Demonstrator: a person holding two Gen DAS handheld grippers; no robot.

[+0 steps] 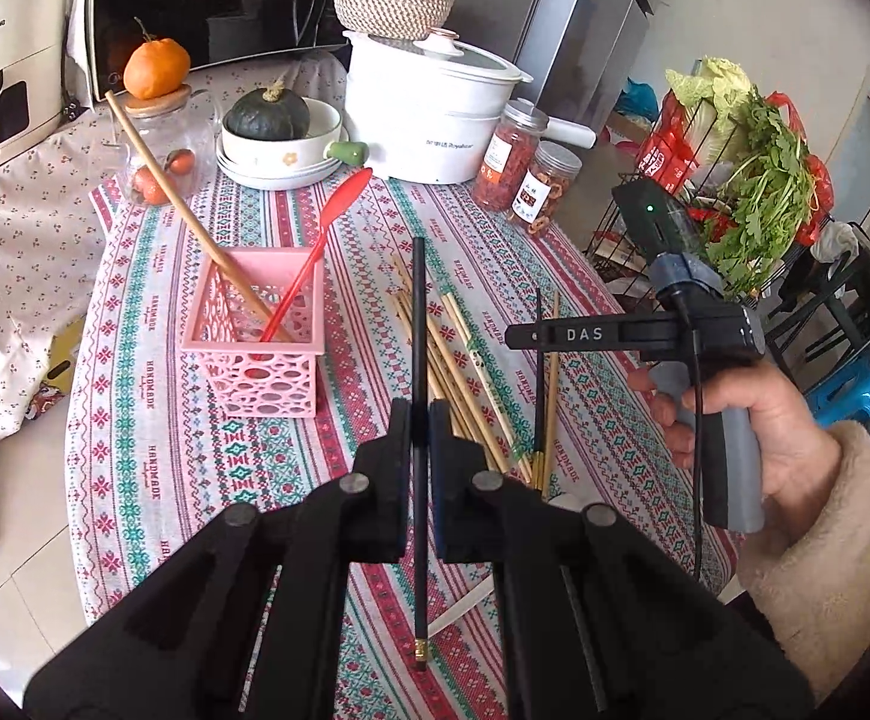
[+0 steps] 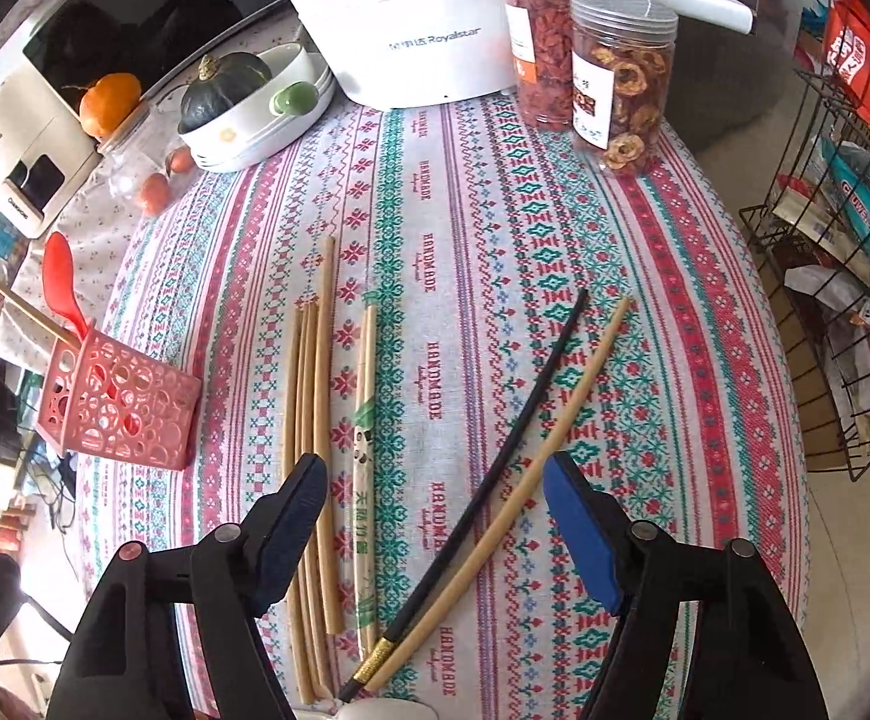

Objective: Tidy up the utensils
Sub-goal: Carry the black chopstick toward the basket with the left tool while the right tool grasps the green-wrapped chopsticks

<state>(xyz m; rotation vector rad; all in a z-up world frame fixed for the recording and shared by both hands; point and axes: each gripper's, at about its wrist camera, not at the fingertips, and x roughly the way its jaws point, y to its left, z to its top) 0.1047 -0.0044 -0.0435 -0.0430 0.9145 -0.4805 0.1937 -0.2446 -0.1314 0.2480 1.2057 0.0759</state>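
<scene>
Left fingers (image 1: 418,420) pinch 1 black chopstick (image 1: 418,324).

The lower ends of the wooden utensil (image 1: 195,222) and the red spoon (image 1: 315,258) are hidden inside the pink basket (image 1: 255,360). Part of the black chopstick (image 1: 418,450) is covered by the left gripper (image 1: 418,420). In the right wrist view, the near ends of the bamboo chopsticks (image 2: 315,480) are cut off by the bottom edge. Jar labels (image 2: 591,102) are too small to be read.
</scene>
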